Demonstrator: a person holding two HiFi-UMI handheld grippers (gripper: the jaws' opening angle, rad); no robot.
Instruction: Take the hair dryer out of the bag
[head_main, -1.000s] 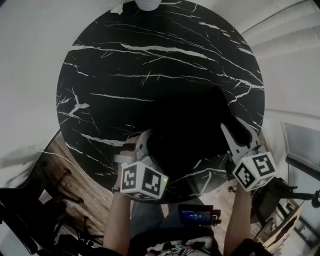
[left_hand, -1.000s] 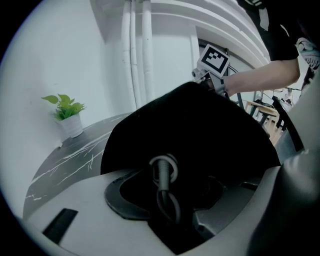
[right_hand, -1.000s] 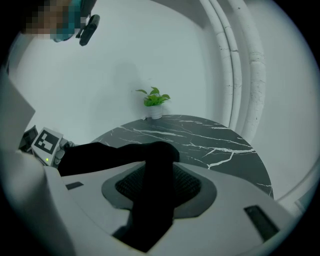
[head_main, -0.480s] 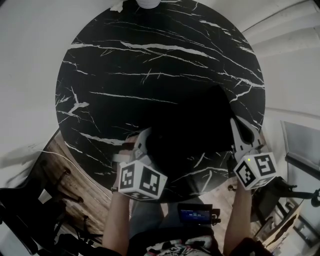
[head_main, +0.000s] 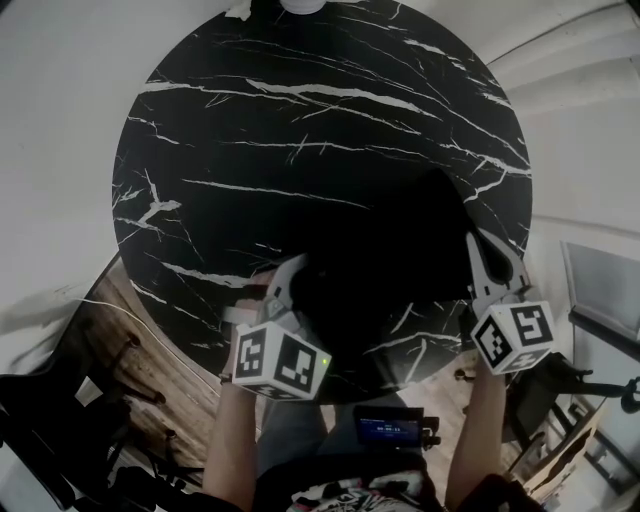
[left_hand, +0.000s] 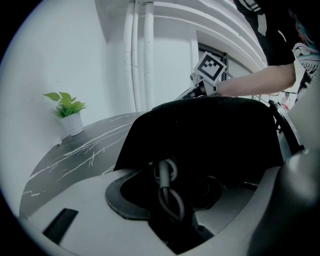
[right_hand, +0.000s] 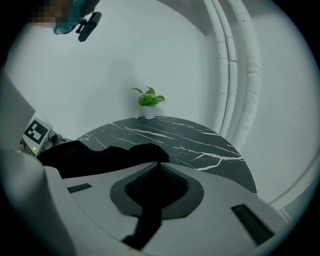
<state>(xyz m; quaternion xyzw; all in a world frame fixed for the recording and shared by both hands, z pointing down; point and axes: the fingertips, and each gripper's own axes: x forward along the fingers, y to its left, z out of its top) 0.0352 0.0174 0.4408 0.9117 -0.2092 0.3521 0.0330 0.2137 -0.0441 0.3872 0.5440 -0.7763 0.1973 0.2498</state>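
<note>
1. While my right gripper (right_hand: 157, 167) pinched the soft black fabric bag (right_hand: 95, 155) on the round black marble table (right_hand: 190, 140), my left gripper (left_hand: 200, 182) gaped wide.
2. A grey looped cord (left_hand: 169, 195) sat between the left jaws at the bag's mouth; the hair dryer itself was unseen.

Round table (head_main: 300, 130): black marble-pattern top with white veins; stands close to a white wall (right_hand: 125, 50); potted plant (right_hand: 148, 104): green leaves in a white pot, upright at the table's far edge; two white pipes (right_hand: 239, 75): vertical, side by side against the wall; wooden floor (head_main: 165, 355): visible below the near-left rim; small device with a lit blue screen (head_main: 391, 431): below the near edge.
</note>
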